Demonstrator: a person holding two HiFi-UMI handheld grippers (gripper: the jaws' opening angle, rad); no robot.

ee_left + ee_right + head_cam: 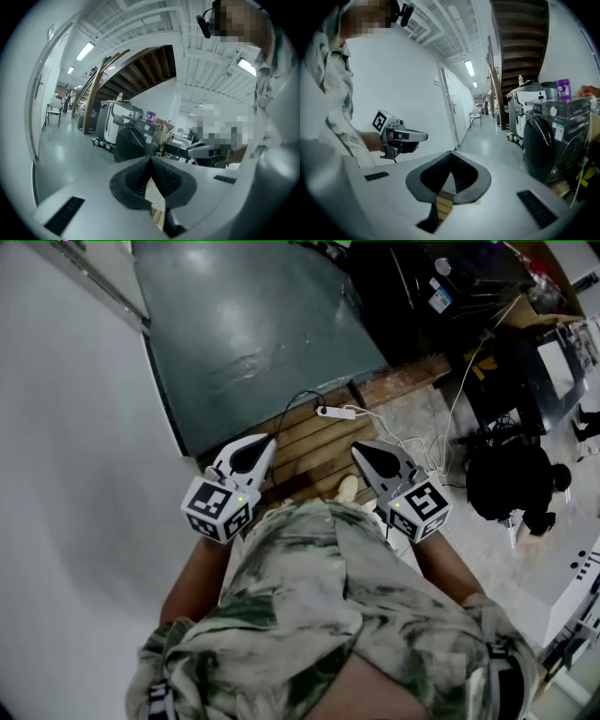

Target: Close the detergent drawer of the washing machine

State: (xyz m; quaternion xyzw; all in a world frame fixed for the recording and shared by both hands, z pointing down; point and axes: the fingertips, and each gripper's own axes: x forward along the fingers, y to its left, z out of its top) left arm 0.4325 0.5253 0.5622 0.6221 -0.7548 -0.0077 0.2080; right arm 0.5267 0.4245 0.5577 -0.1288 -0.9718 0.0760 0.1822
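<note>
Off to the side stands the washing machine (543, 140); its drawer is too small to see. The left gripper (150, 159) and right gripper (451, 153) are squeezed together, empty. The drawer is probably light and slides; push its front.

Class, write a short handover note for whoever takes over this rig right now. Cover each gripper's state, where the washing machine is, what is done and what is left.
Left gripper: jaws shut, nothing between them, held in front of the person's body.
Right gripper: also shut and empty, beside the left one and not touching it.
Washing machine: a dark front-loader off to the right in the right gripper view, well away from both grippers. Its detergent drawer is too small to make out, so I cannot tell whether it is open or closed.
Done: nothing visible; neither gripper touches the machine.
Left: probably walk up to the machine, find the drawer and push it shut.
</note>
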